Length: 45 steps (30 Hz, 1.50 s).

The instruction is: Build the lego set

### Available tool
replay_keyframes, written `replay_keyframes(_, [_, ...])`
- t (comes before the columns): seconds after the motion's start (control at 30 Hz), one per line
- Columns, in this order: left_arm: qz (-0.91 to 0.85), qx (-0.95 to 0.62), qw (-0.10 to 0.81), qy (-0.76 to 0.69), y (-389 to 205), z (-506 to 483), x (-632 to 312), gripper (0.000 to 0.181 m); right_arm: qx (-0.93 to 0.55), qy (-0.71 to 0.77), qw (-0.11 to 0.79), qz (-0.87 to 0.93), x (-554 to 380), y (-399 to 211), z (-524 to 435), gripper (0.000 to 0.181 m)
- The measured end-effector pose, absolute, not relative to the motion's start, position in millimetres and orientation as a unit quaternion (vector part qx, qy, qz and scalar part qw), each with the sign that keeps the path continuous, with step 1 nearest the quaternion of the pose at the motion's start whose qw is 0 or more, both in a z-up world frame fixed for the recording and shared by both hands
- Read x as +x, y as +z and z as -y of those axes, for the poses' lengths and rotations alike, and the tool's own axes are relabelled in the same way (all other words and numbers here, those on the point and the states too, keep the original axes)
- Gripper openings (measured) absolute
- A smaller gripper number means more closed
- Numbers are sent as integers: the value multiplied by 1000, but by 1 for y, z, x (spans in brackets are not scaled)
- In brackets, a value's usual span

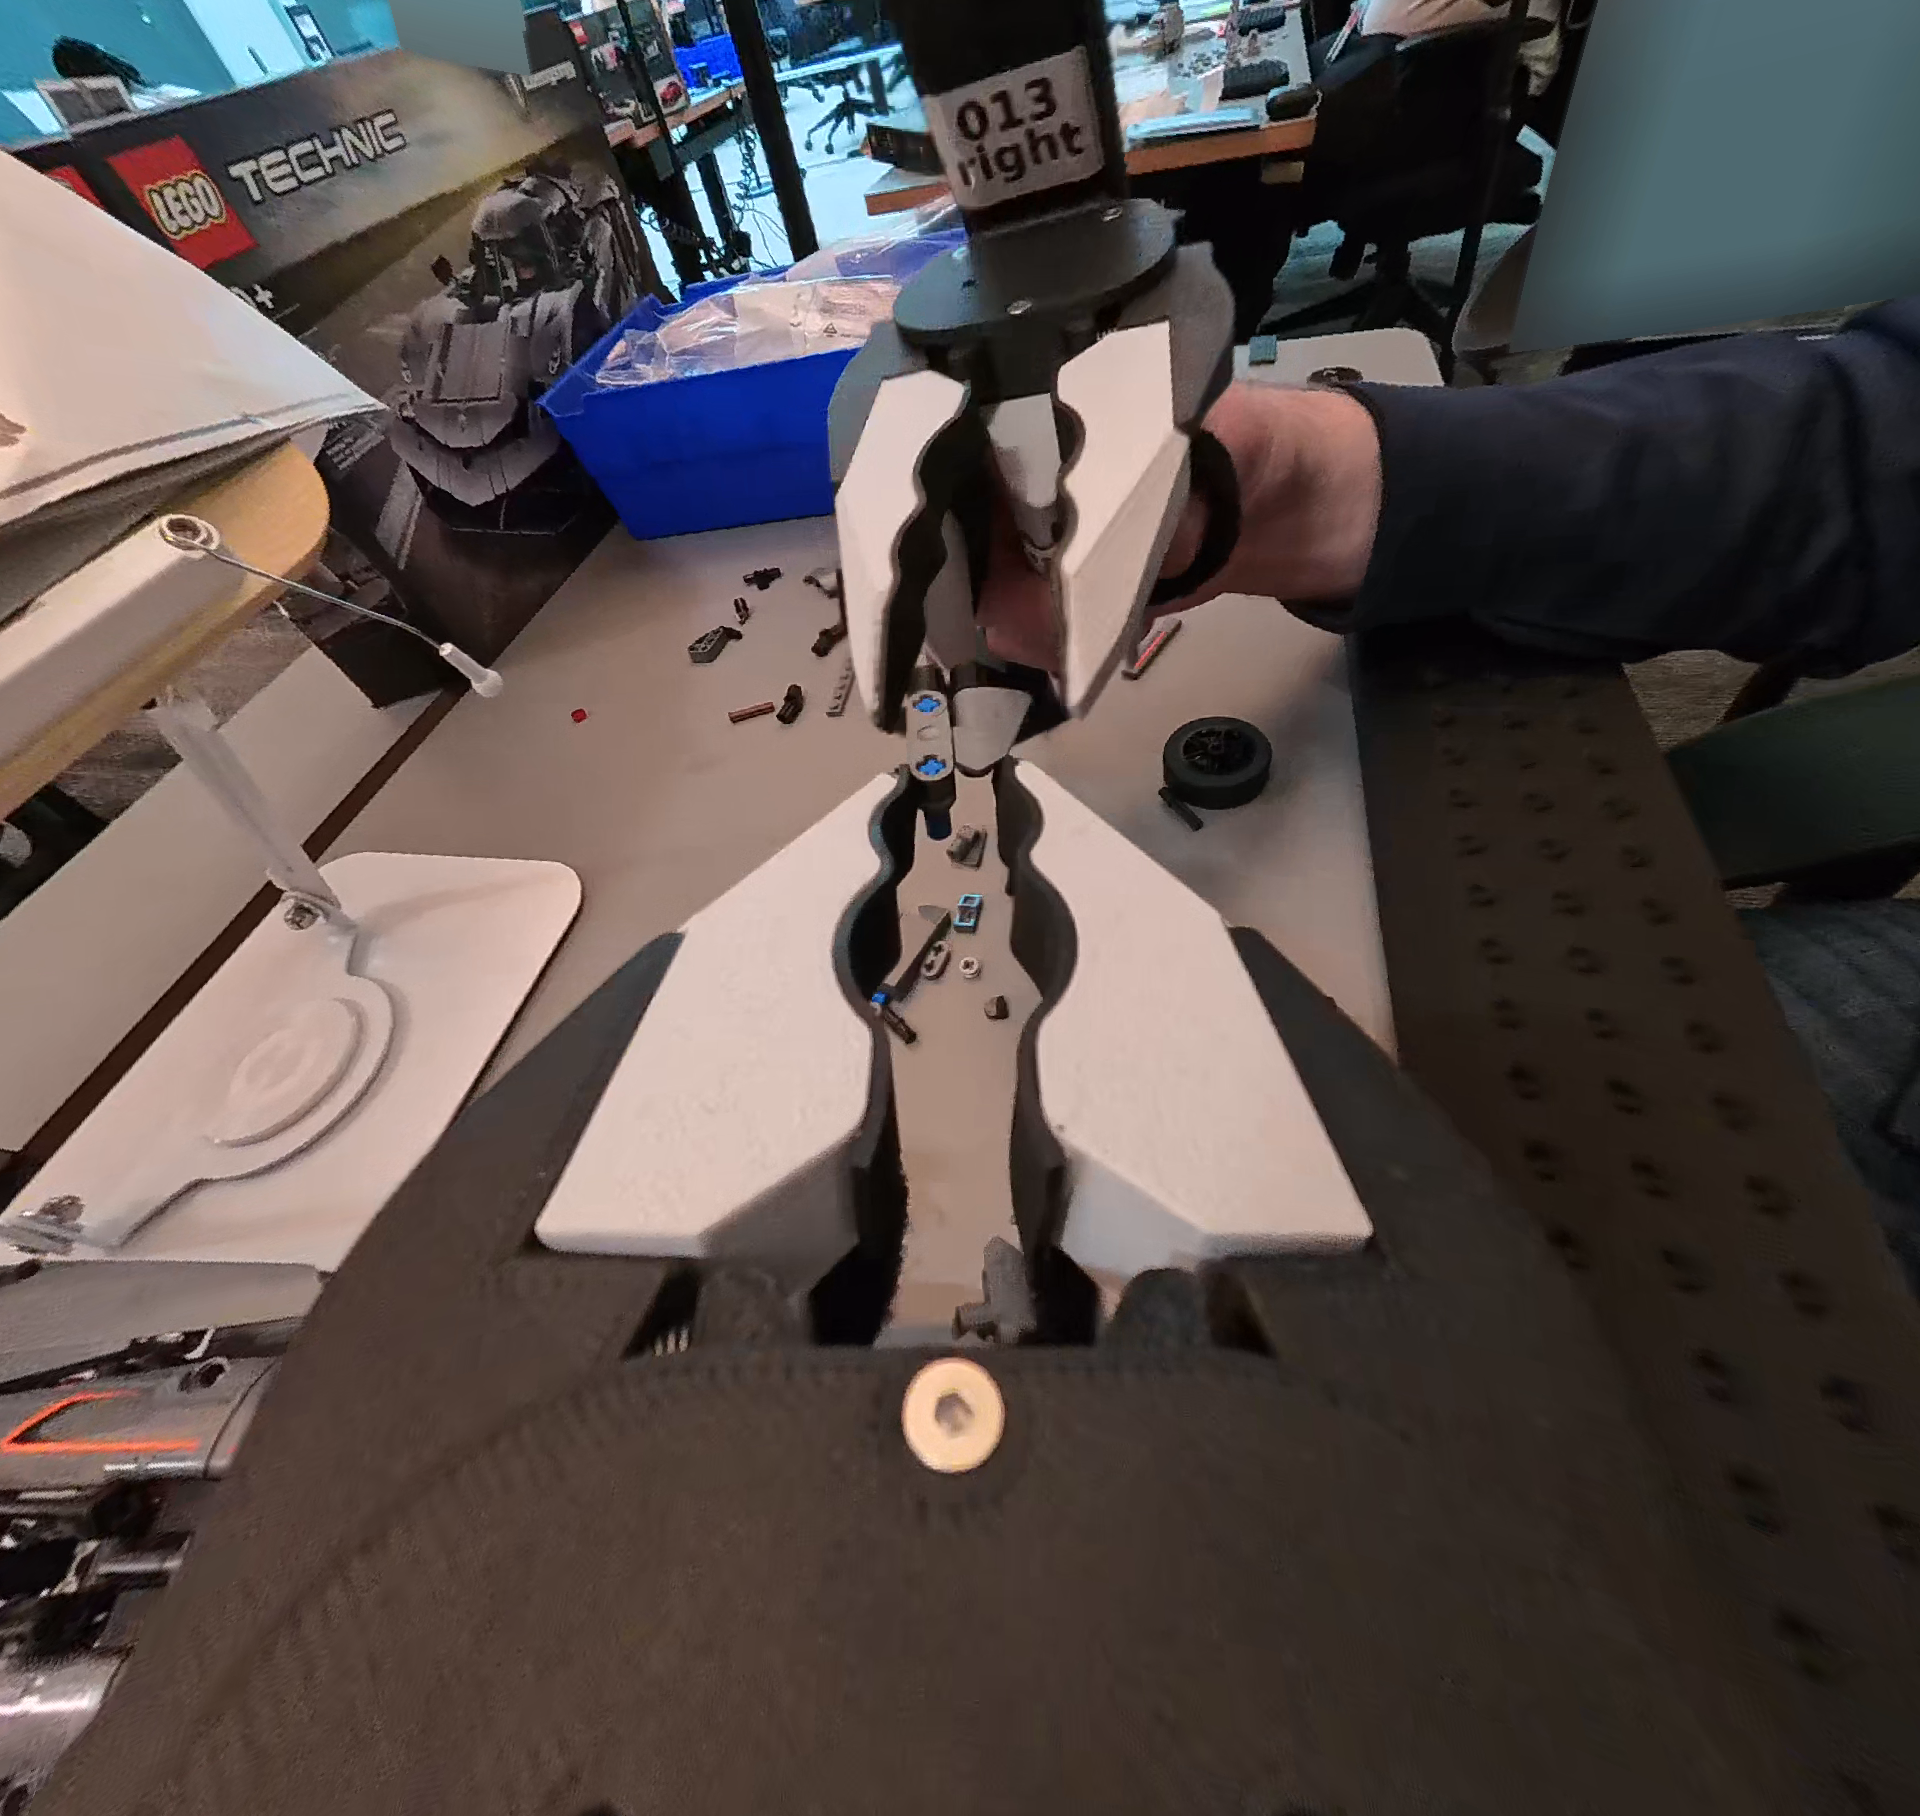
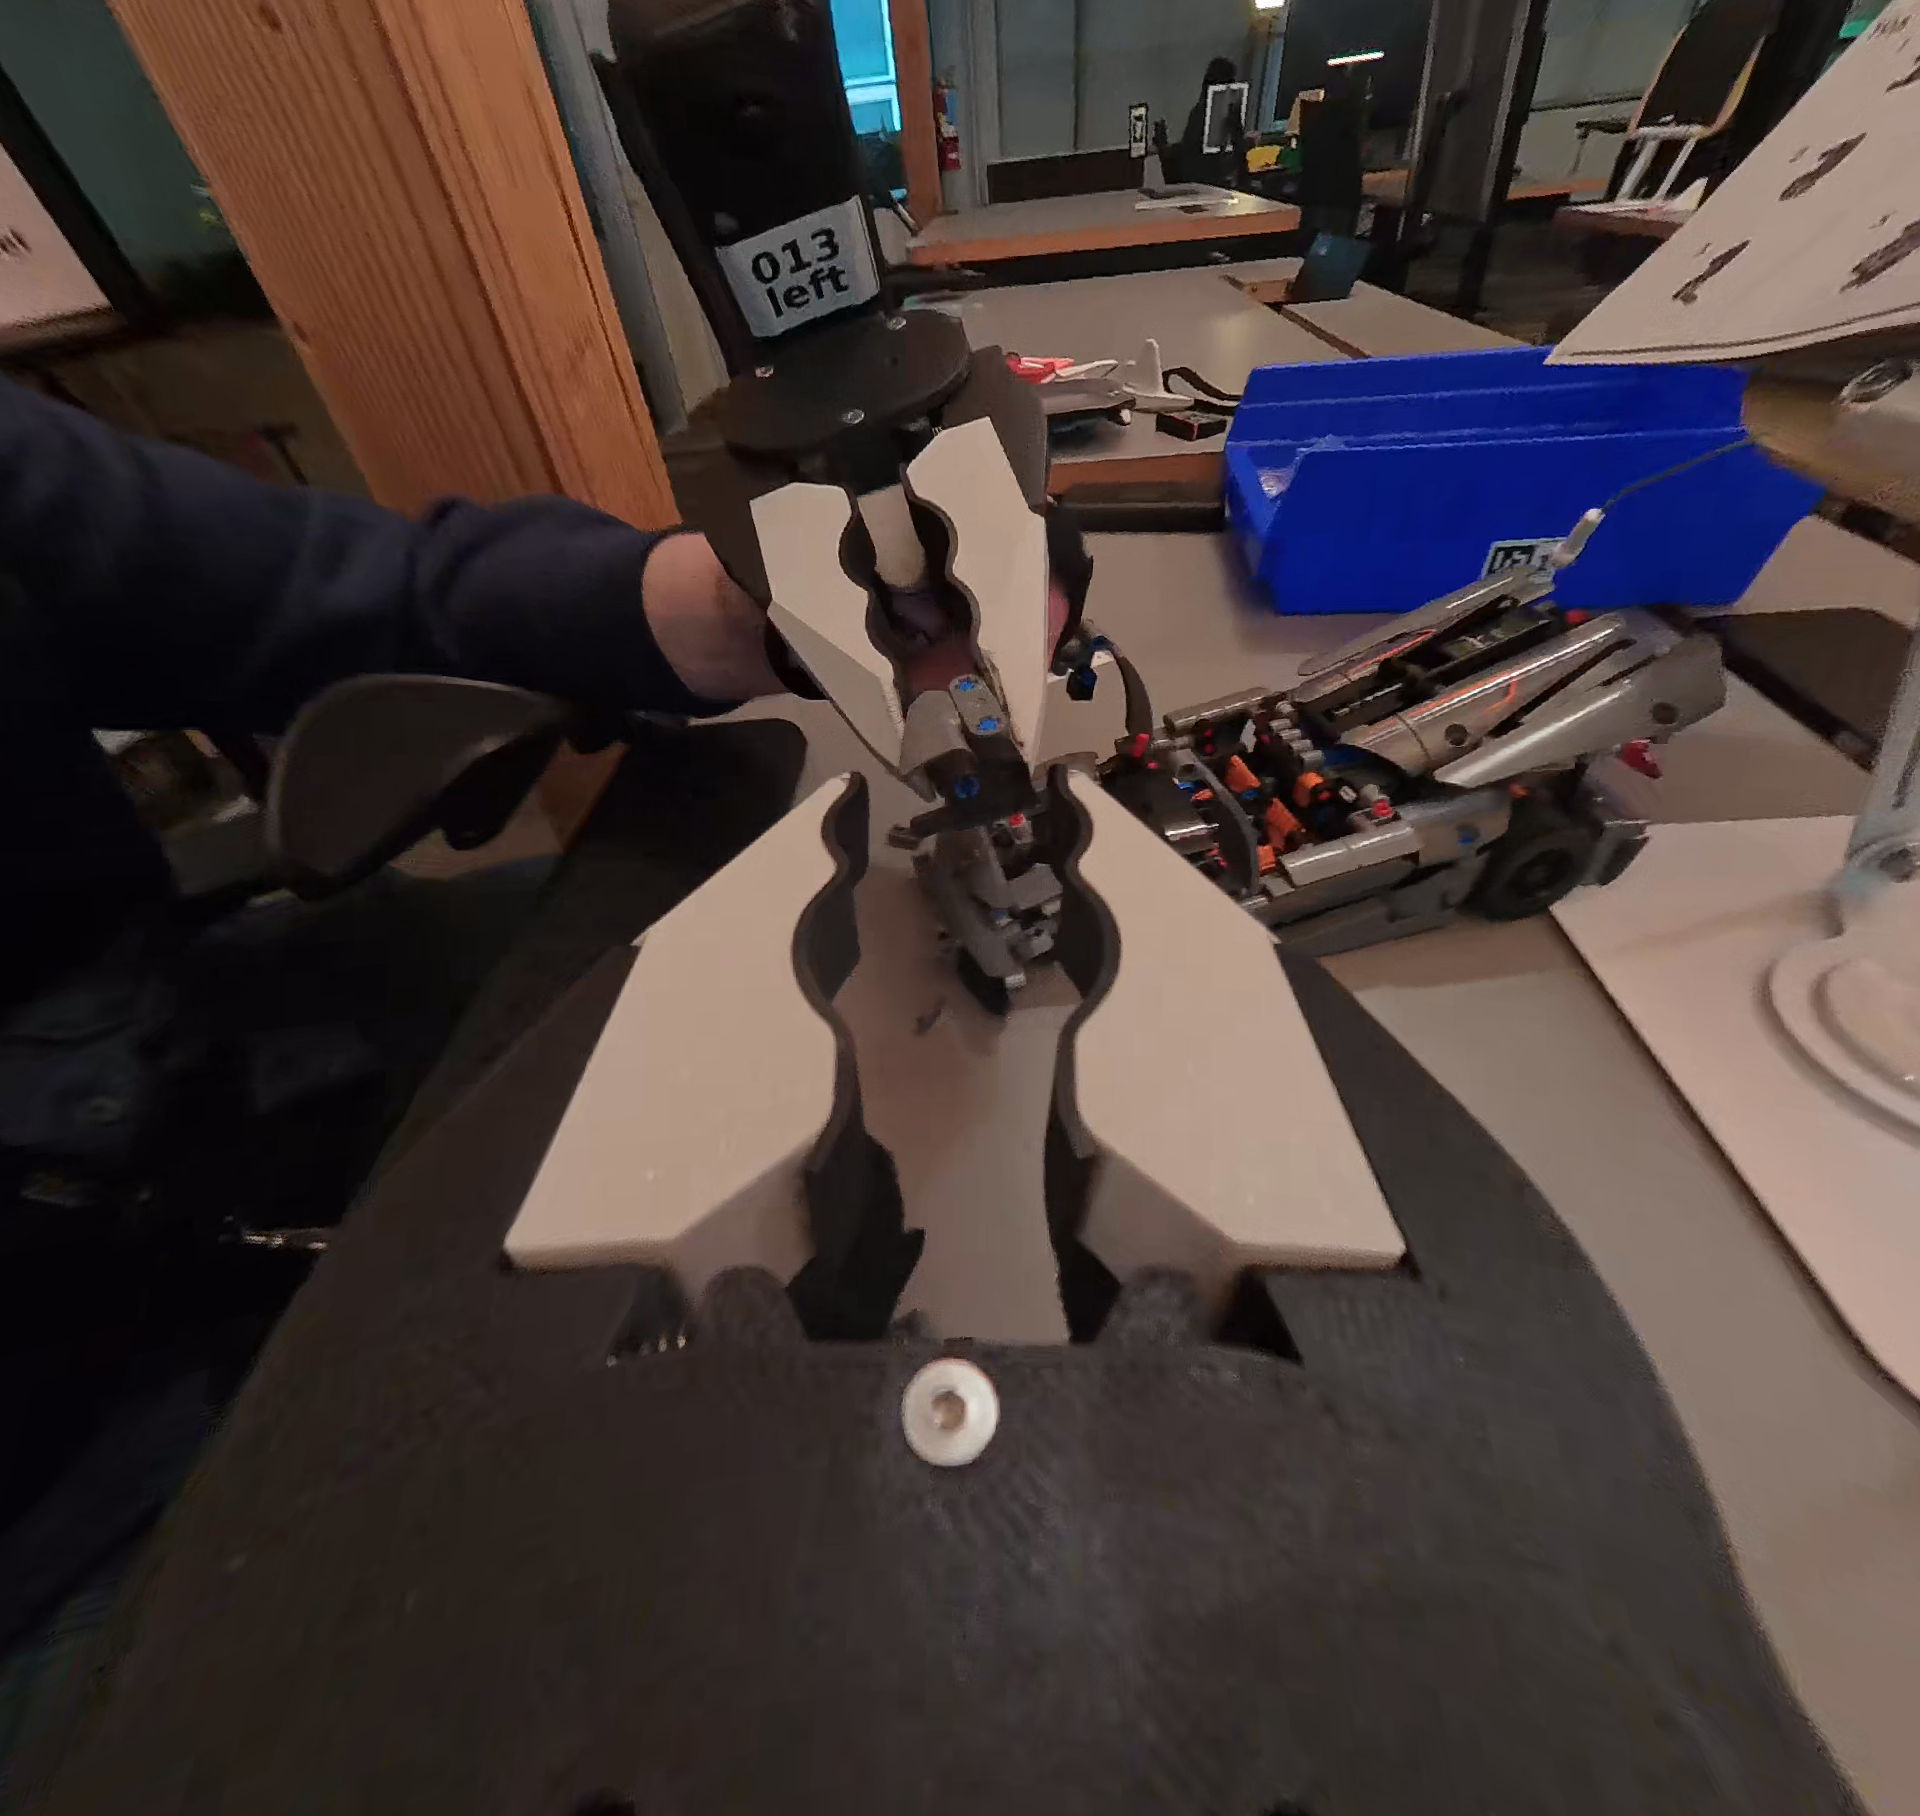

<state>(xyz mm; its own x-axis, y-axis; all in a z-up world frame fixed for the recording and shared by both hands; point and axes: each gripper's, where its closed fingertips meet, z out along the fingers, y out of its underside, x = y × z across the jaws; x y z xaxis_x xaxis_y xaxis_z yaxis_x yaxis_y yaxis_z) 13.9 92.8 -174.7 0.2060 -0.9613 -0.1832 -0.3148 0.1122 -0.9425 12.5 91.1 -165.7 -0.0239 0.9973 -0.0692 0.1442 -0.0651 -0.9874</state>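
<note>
A small grey sub-assembly (image 1: 928, 732) with blue pins and a curved grey panel hangs in the air between both grippers. My right gripper (image 1: 977, 712) comes down from above in the left wrist view and is shut on it. In its own view (image 2: 958, 781) the grey and black body (image 2: 987, 893) sits between its fingers. My left gripper (image 1: 958, 774) meets the assembly from the other end. In the right wrist view it (image 2: 966, 753) is closed on the grey beam with blue pins (image 2: 971, 712). The half-built grey car model (image 2: 1403, 758) lies on the table beside them.
Loose small parts (image 1: 769, 654) and a black wheel (image 1: 1216, 764) lie on the grey table. A blue bin (image 1: 707, 457) of bags and the set's box (image 1: 416, 239) stand behind. A white booklet stand (image 1: 312, 1018) is on the left. A wooden pillar (image 2: 364, 208) rises nearby. Left and right tips are no more than a few centimetres apart. From either gripper's tips it is about 20 centimetres to the half-built grey car model (image 2: 1403, 758).
</note>
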Motion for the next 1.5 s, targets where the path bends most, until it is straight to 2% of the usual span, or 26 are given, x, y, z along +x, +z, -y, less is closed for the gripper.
replay_keyframes(0.1, [-543,-592,502,-320,-178,-94,15,12,-548,450,455,538,12,-171,-94,20])
replay_keyframes(0.17, [-538,-595,499,-328,-178,-95,15,12,-555,451,450,535,12,-172,-96,18])
replay_keyframes(0.43, [-529,-593,515,-322,-173,-98,16,14,-531,589,413,449,20,-148,-98,14])
replay_keyframes(0.63, [-508,-596,519,-342,-168,-99,19,12,-534,565,432,457,16,-154,-100,14])
replay_keyframes(0.8, [-491,-595,521,-364,-163,-103,13,0,-515,555,463,461,12,-152,-100,14])
replay_keyframes(1.1, [-497,-586,518,-376,-161,-100,8,0,-496,515,512,475,7,-149,-97,14])
replay_keyframes(1.37, [-509,-589,508,-369,-167,-100,4,0,-513,504,501,481,6,-155,-100,27])
replay_keyframes(1.5, [-510,-592,503,-369,-170,-101,4,0,-515,498,498,490,5,-158,-99,15])
